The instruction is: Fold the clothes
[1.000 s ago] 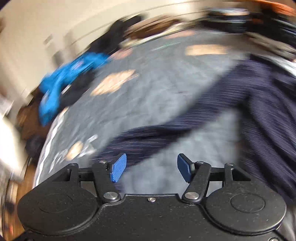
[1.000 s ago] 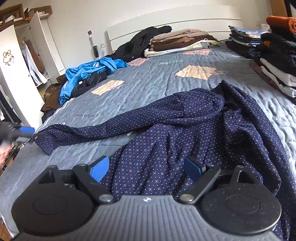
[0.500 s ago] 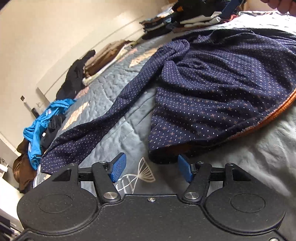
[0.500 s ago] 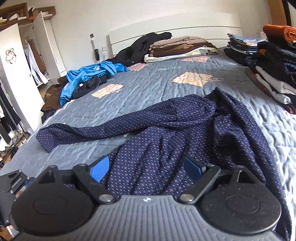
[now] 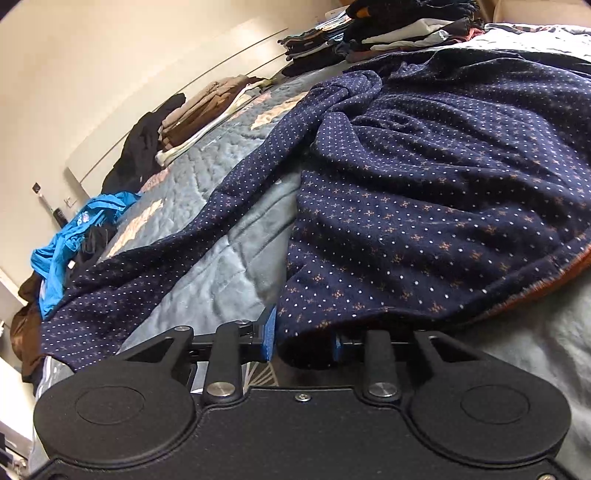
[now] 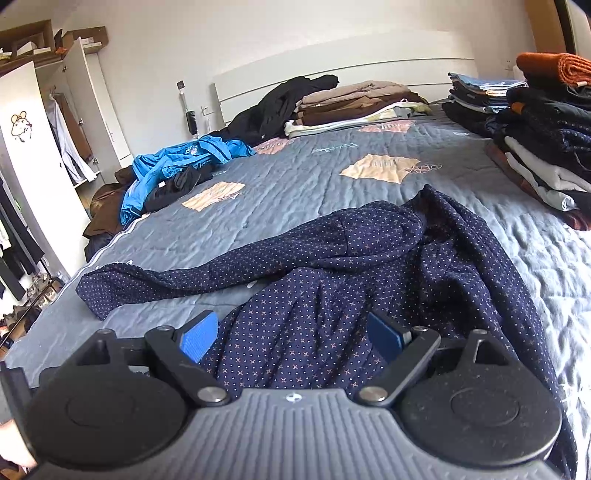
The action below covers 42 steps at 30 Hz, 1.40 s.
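The left gripper (image 5: 301, 341) has just been closing, and its blue pads (image 5: 268, 334) now pinch the near hem corner of the navy dotted garment (image 5: 424, 206). One sleeve (image 5: 155, 266) trails left across the grey quilt (image 5: 218, 273). Folded stacks (image 5: 388, 33) sit far behind.

Open quilt (image 6: 303, 192) lies ahead of my right tongs (image 6: 291, 338), past the navy dotted garment (image 6: 369, 295) sprawled in front. Folded stacks (image 6: 546, 147) wall off the bed's right edge, the blue jacket heap (image 6: 173, 166) its left, brown folded clothes (image 6: 354, 103) the headboard end.
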Motion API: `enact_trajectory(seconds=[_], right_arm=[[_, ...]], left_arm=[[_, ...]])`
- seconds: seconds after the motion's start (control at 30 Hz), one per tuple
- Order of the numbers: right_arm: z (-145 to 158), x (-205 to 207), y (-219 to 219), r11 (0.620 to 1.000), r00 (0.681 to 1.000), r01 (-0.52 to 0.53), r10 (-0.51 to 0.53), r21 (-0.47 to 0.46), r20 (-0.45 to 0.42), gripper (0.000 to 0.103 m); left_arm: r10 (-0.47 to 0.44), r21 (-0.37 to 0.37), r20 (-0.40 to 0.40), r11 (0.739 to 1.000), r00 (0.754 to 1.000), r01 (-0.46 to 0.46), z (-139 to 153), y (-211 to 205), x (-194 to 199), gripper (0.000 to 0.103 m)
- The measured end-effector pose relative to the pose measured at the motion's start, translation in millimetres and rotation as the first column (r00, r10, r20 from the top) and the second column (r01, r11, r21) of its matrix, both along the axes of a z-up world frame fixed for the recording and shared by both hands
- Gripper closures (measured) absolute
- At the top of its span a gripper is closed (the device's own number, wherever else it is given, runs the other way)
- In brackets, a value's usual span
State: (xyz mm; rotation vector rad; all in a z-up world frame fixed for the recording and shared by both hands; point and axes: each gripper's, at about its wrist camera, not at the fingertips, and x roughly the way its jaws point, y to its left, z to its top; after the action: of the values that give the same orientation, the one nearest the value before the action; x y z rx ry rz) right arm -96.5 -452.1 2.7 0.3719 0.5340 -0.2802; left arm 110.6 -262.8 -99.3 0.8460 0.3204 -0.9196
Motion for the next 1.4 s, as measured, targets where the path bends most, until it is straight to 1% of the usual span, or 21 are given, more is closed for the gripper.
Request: enact_trajectory(seconds=[0.03,0.13,0.2,0.27,0.4,0.6,0.7,0.77,0.83,0.87,1.03,1.13,1.17,1.23,1.27,1.3,1.33,1.37,1.4], right_arm=[[0.1,0.0,-1.1,1.000,1.000,0.003,-0.003,0.002,0.000,0.015],[1.4,-1.4,-4.7,1.000,1.000,0.014,-0.014,0.008,0.004,0.015],[3.0,-3.0,-7.2,1.000,1.000,0.021,-0.021,0.012,0.010,0.015],[4.3,-4.5,-9.2,1.000,1.000,0.024,-0.024,0.016,0.017,0.015],[5.8,-5.7,-10.1,0.999,0.999,0.026,-0.026,0.021,0.022,0.015],[12.1,-6.7,-5.3,1.000,0.999,0.010,-0.011,0.015,0.036,0.015],[15.7,-9.3,-5.1,1.000,0.999,0.006,-0.006,0.014,0.045,0.015],[18.1,-11.2,-5.2,1.000,0.999,0.003,-0.004,0.014,0.051,0.015],[20.4,-13.5,-5.5,1.000,0.998,0.000,-0.001,0.014,0.056,0.015],[21.4,-14.8,-5.9,1.000,0.998,-0.002,0.001,0.014,0.058,0.015],[25.5,-19.4,-9.7,1.000,0.998,-0.001,0.000,0.014,0.061,0.015],[25.9,-21.1,-14.0,1.000,0.998,0.015,-0.017,0.019,0.059,0.015],[25.9,-21.8,-15.8,1.000,0.998,0.021,-0.022,0.023,0.060,0.015],[25.8,-23.0,-18.3,0.999,0.998,0.029,-0.031,0.028,0.061,0.015],[25.7,-23.8,-19.1,0.999,0.998,0.032,-0.033,0.029,0.062,0.015],[25.6,-24.8,-20.3,0.999,0.997,0.035,-0.036,0.029,0.062,0.015],[25.5,-25.9,-21.8,0.999,0.997,0.038,-0.039,0.028,0.063,0.015],[25.3,-27.0,-23.2,0.999,0.997,0.041,-0.043,0.028,0.064,0.015],[25.6,-27.9,-25.3,0.998,0.997,0.047,-0.049,0.031,0.065,0.015]], left_arm=[[0.005,0.010,-0.001,1.000,1.000,-0.005,0.1,-0.3,1.2,0.100],[0.027,0.027,-0.019,0.999,0.999,-0.027,6.8,3.7,4.2,0.100],[0.036,0.017,-0.038,0.999,0.999,-0.035,17.0,13.4,4.3,0.101],[0.036,0.022,-0.033,0.999,0.999,-0.035,28.8,24.9,-0.1,0.101],[0.022,0.040,-0.046,0.999,0.999,-0.020,50.4,49.4,-17.6,0.101],[-0.016,0.052,-0.052,0.998,0.999,0.019,70.9,72.2,-53.8,0.101],[-0.016,0.062,-0.053,0.998,0.998,0.020,78.8,85.7,-66.1,0.101],[-0.003,0.064,-0.058,0.998,0.998,0.007,86.3,96.0,-67.0,0.101],[0.022,0.058,-0.077,0.998,0.997,-0.018,92.9,104.3,-67.5,0.101],[0.033,0.063,-0.101,0.998,0.994,-0.027,95.8,107.8,-66.4,0.101],[0.049,0.120,-0.227,0.993,0.973,-0.022,89.8,107.4,-84.4,0.100],[0.045,0.092,-0.258,0.996,0.965,-0.021,85.6,97.0,-92.2,0.095],[0.050,0.092,-0.274,0.995,0.960,-0.025,84.6,92.6,-92.7,0.089],[0.042,0.081,-0.281,0.997,0.959,-0.020,88.4,92.5,-94.1,0.082],[0.040,0.077,-0.280,0.997,0.959,-0.019,93.4,94.3,-94.6,0.077],[0.038,0.074,-0.278,0.997,0.960,-0.018,99.0,96.5,-95.1,0.074],[0.039,0.060,-0.286,0.998,0.957,-0.023,108.7,99.9,-92.8,0.070],[0.038,0.034,-0.297,0.999,0.954,-0.029,119.7,104.0,-90.6,0.066],[0.034,0.008,-0.293,0.999,0.956,-0.033,130.2,104.5,-88.7,0.062]])
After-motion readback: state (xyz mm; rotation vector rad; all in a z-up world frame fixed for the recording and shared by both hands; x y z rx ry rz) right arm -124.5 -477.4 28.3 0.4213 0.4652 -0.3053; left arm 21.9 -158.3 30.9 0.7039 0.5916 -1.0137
